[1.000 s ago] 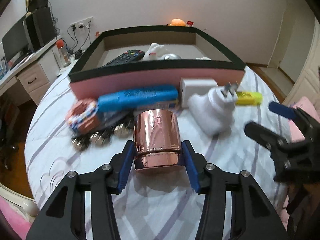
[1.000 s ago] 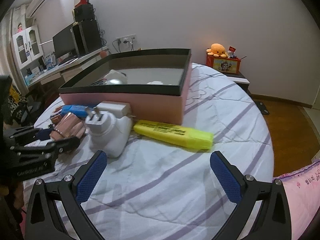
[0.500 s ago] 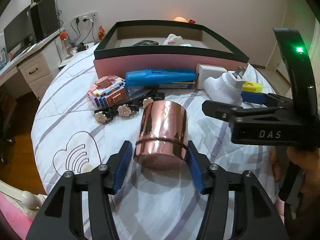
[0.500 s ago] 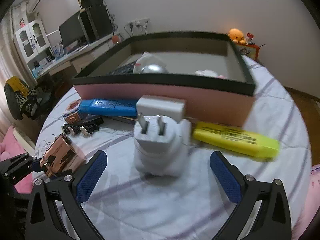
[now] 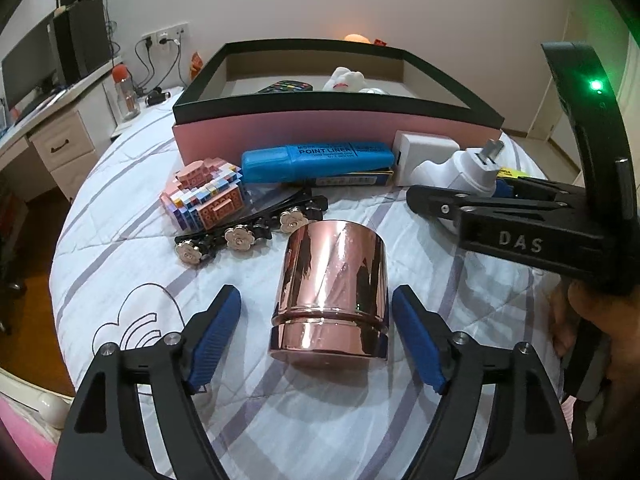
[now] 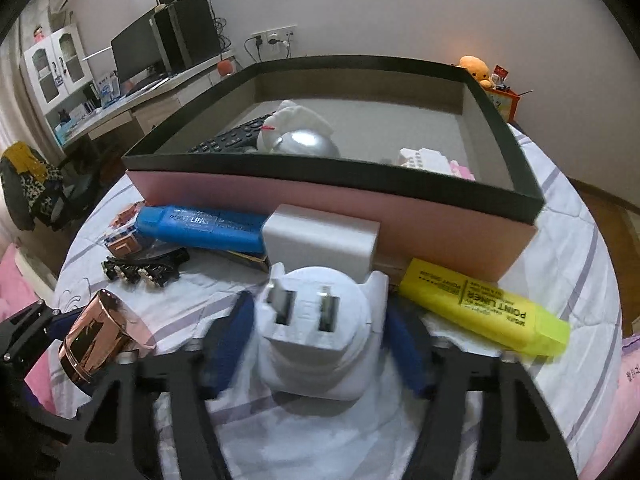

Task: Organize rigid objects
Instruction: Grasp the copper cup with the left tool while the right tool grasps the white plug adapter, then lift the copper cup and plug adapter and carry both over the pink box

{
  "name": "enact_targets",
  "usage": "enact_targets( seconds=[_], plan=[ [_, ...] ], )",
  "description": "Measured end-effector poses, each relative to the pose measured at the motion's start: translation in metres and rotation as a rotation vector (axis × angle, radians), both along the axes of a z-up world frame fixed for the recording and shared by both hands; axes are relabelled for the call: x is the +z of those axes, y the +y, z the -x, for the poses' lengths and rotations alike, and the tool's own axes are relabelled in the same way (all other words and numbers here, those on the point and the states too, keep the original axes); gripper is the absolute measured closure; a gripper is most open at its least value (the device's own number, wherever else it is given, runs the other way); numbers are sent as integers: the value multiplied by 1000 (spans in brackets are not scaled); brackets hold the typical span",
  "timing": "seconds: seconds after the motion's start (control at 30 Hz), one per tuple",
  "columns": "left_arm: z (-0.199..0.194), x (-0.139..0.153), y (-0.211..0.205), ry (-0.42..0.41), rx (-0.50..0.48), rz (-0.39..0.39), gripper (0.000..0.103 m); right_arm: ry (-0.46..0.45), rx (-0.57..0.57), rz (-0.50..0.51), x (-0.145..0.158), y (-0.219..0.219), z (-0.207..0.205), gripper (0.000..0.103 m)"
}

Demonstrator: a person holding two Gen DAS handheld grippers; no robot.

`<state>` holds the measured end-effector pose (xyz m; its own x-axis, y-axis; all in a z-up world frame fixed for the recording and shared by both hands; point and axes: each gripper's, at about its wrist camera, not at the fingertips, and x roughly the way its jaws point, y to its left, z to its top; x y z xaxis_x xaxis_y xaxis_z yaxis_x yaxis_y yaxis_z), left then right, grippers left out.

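A rose-gold metal cup [image 5: 330, 294] lies on its side on the striped cloth, between the open fingers of my left gripper [image 5: 318, 338], which do not touch it. It also shows in the right wrist view [image 6: 96, 338]. My right gripper [image 6: 316, 336] has its blue pads on both sides of a white plug adapter [image 6: 314, 334], prongs facing the camera; the pads are blurred and close against its body. The adapter also shows in the left wrist view [image 5: 464, 170]. The pink box with a black rim [image 6: 400, 216] stands behind.
A blue highlighter [image 5: 318, 160], a yellow highlighter [image 6: 484, 314], a white charger block [image 6: 322, 236], a toy-brick house [image 5: 204, 194] and a black flower hair clip [image 5: 248, 232] lie before the box. Inside it are a remote [image 6: 232, 140], a white plush [image 6: 296, 124] and a silver ball.
My left gripper has opened and let go of the rose-gold cup, which now lies on the cloth. My right gripper has moved forward and closed in around the white plug adapter.
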<state>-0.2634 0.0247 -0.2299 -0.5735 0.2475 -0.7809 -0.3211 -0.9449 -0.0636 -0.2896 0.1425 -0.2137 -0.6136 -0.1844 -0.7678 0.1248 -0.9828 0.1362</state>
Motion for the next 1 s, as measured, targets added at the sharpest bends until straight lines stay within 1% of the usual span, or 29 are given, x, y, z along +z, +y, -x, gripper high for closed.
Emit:
enact_targets(
  seconds=[0.07,0.23,0.4,0.53,0.6,0.63,0.67,0.73,0.77,0.8,0.87,0.9,0.93,1.0],
  plan=[
    [0,0,1,-1,4,6,21,0,7,17,0,4,-2,46],
    [-2,0,2,-3,7,25,17,1,28,6,2,9,-13,46],
    [-3,-1,3,1,16,43,15,-9,35,-20,5,19,-29,46],
    [-1,-4,8,6,18,62,8,-9,38,-35,8,25,-42,47],
    [-1,-4,8,18,21,60,8,-6,40,-48,8,25,-46,47],
    [-1,-4,8,27,22,57,10,-6,37,-52,6,26,-47,47],
    [-2,-4,7,42,26,51,17,-8,34,-50,4,27,-47,47],
    [-1,-5,7,51,22,54,22,6,29,-43,2,28,-49,48],
    [-2,-4,6,58,20,52,27,9,29,-49,2,27,-49,48],
    [-1,-4,7,57,13,52,29,13,29,-56,2,26,-48,48],
    [-3,-3,8,67,-1,50,44,22,22,-51,1,26,-47,47],
    [-4,-2,8,73,-7,49,48,28,19,-50,1,26,-47,47],
    [-4,-2,9,74,-10,46,55,31,16,-49,1,25,-47,47],
    [-4,-1,10,77,-17,52,55,39,16,-51,0,25,-47,47]
  ],
)
